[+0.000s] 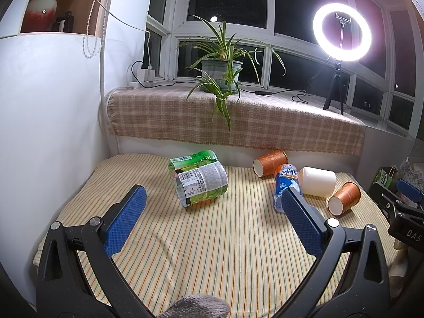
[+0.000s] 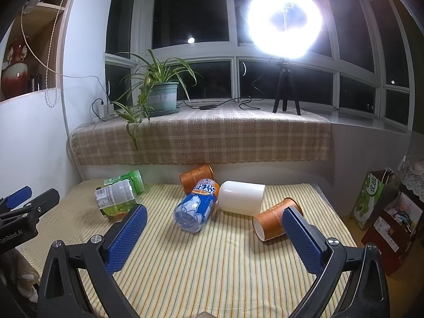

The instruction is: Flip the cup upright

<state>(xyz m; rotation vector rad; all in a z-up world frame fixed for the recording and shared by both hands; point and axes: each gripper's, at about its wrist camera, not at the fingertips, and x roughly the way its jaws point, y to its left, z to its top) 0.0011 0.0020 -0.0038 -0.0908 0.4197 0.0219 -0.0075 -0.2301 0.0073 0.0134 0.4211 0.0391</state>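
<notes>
while every cup (image 2: 275,218) lay on its side on the striped tabletop (image 2: 225,265), nothing was gripped. left hand-held gripper (image 1: 212,217) and right hand-held gripper (image 2: 214,234) both hung wide apart and empty, evidently posed for approach.

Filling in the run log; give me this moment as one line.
left gripper: open, empty | right gripper: open, empty | white cup: on its side | two orange cups: on sides | none upright

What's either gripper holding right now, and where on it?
Nothing. The left gripper and right gripper are both open above the striped cloth, with the cups and bottles lying beyond their fingertips, untouched.
</notes>
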